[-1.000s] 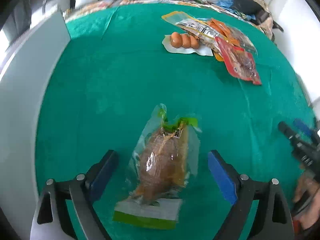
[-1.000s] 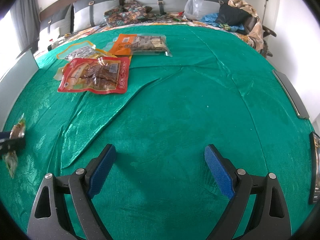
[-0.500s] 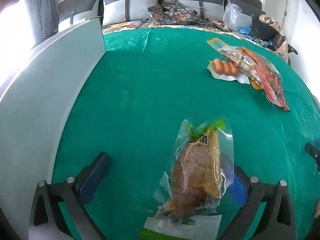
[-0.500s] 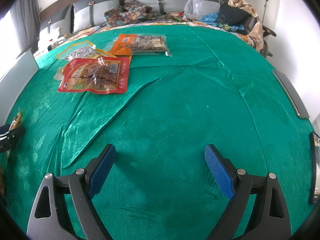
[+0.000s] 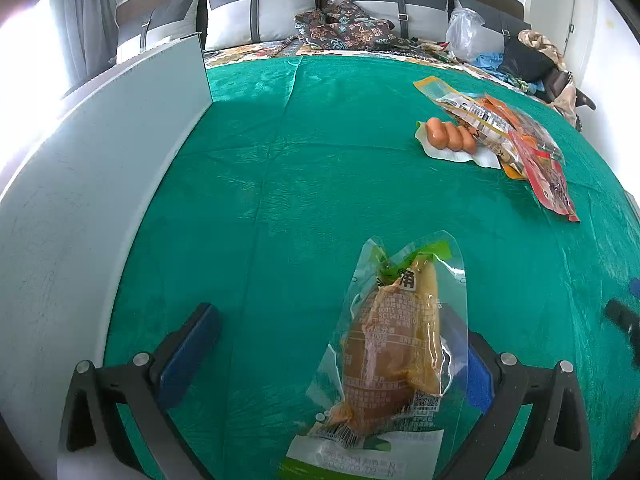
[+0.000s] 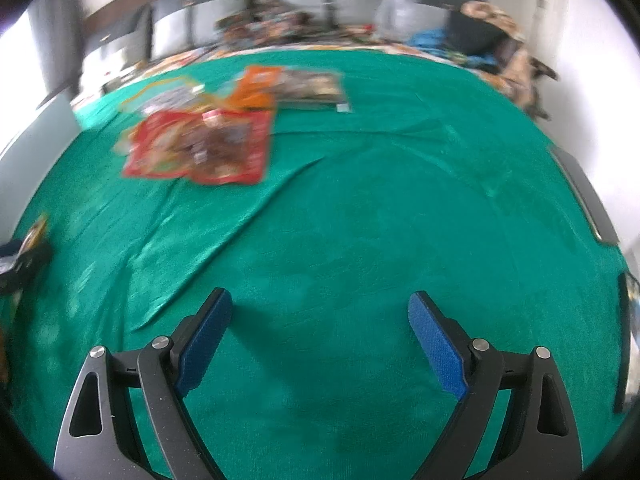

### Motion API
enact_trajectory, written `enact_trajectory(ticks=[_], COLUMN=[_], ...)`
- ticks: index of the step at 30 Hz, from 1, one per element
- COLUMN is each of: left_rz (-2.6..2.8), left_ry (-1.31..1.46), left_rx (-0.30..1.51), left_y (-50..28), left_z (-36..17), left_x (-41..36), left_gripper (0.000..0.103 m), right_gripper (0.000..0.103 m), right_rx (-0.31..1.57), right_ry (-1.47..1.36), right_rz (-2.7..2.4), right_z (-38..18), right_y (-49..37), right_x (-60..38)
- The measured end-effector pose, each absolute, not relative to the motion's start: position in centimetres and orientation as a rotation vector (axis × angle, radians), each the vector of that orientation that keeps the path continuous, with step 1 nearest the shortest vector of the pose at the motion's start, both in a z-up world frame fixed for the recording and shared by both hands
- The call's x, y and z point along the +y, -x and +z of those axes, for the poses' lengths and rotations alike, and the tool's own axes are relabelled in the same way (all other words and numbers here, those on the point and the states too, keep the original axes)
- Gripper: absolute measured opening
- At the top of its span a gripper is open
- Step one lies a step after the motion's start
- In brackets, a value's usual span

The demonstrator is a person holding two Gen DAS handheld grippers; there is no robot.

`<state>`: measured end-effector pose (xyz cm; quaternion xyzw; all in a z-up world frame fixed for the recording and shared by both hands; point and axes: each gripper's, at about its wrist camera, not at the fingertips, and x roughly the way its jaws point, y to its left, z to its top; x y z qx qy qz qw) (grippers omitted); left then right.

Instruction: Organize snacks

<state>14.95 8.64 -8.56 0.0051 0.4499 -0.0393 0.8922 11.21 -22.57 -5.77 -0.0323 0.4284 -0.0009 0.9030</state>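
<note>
A clear pouch with green trim holding a brown snack [image 5: 392, 344] lies on the green cloth [image 5: 320, 168] between the fingers of my left gripper [image 5: 332, 360]. The pouch rests close against the right finger [image 5: 476, 376], partly covering it, and far from the left finger [image 5: 188, 348]. That gripper is open wide. A pile of snacks sits far right: a sausage pack [image 5: 452, 140], a yellow packet [image 5: 468, 108] and a red packet [image 5: 548, 176]. My right gripper [image 6: 320, 340] is open over bare cloth; its blurred view shows the red packet [image 6: 200, 148] and an orange packet [image 6: 260, 88].
A tall pale grey panel [image 5: 100, 200] runs along the left edge of the cloth. Cushions and patterned fabric [image 5: 344, 28] lie behind the table. Dark flat items [image 6: 588, 200] rest at the right edge. My right gripper's tip [image 5: 624, 320] shows at the left view's right border.
In the left view the jaws have spread wider, and the pouch has shifted from the middle to beside the right finger. More of the far room shows. The right view has turned blurry.
</note>
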Motion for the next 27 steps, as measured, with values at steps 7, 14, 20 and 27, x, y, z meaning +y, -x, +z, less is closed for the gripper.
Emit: enact_trajectory(ticks=[7,14,20,27], left_rz=[-0.081,-0.081,-0.081,-0.081], left_ry=[-0.011,-0.010,-0.010,-0.010], left_rx=[0.934,0.933,0.933,0.933], left_y=[-15.0,-15.0,-15.0,-15.1], left_z=[-8.6,-8.7,-8.7,-8.8], left_x=[8.7,8.8,8.9,9.0], left_gripper=[0.103,0.103,0.103,0.103], right_gripper=[0.090,0.084,0.007,0.005], right_rx=[0.755,0.760,0.796,0.930], right_ry=[0.554,0.615,0.365,-0.239], right_rz=[0.194,0.231,0.279,0.418], right_z=[-5.4,-5.3,-1.4,4.1], right_y=[-14.0,-21.9,-22.9,-20.9], right_x=[-12.2,-11.3,-16.2,-24.4])
